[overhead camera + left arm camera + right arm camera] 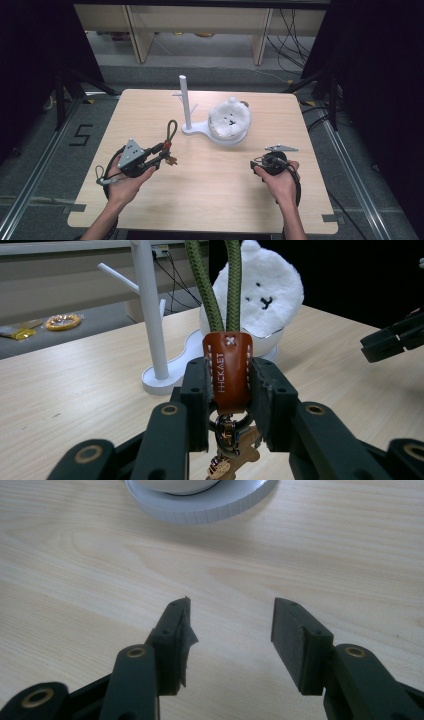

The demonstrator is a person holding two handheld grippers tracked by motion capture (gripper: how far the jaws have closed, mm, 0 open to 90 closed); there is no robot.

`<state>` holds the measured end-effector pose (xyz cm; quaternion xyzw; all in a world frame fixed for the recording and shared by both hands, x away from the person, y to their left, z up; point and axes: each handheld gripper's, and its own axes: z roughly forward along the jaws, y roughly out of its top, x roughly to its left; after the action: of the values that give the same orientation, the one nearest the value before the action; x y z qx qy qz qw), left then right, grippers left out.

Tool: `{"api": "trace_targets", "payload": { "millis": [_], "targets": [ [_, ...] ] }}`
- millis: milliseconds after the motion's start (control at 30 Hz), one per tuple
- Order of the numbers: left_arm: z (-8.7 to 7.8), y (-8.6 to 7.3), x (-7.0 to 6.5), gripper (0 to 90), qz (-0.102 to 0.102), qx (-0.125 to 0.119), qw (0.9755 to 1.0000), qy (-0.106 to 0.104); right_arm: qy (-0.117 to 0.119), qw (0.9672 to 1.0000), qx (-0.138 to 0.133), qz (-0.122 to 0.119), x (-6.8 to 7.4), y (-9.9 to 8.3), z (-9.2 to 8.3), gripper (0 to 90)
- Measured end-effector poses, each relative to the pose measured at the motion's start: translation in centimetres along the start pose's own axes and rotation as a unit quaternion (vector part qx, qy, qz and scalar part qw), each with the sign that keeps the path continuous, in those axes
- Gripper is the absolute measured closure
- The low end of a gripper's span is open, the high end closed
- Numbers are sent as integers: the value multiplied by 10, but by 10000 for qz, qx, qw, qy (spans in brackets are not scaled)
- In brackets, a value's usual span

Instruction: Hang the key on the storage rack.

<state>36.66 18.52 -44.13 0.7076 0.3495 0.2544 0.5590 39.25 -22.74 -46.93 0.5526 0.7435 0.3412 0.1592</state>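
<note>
Left fingers (197, 390) clamp my keychain (227, 370) by its brown leather tab; green cord loop sticks up past the jaws, ring and keys hang below, all above the table (210, 185). Left gripper (162, 155) sits front-left, near the white stand (186, 105). Right gripper (230, 630) has jaws apart, nothing between them, low over bare wood just short of the stand's round base (200, 505). Plush bear (270, 295) rests on that base.
</note>
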Motion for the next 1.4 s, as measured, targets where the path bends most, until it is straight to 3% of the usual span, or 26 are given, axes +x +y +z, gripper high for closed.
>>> {"api": "trace_targets", "payload": {
  "millis": [67,267,300,433,633,667,1000,1167,1400],
  "targets": [
    [2,1,1,692,-21,-39,10000,-1,-117,9998,119,103,2,0,-1,511],
    [6,5,3,691,-32,-38,10000,17,-110,9998,118,109,2,0,-1,511],
    [7,5,4,692,-32,-48,10000,16,-110,9999,15,-47,0,0,1,511],
    [10,7,7,691,-38,-46,10000,34,-36,9999,121,115,2,-1,-2,511],
    [14,13,13,691,-52,-92,9999,58,-59,9999,74,127,2,0,-2,511],
    [14,14,13,691,-65,-114,9999,74,-2,10000,-49,-26,-1,0,-1,511],
    [22,25,21,691,-96,-172,9997,132,-128,9999,-16,-4,-2,-1,0,507],
    [26,29,25,690,-134,-165,9997,135,-27,10000,-43,51,-1,-1,0,507],
    [32,33,28,690,-190,-185,9995,147,-144,9999,-1,-24,-2,-1,0,505]
  ]
}}
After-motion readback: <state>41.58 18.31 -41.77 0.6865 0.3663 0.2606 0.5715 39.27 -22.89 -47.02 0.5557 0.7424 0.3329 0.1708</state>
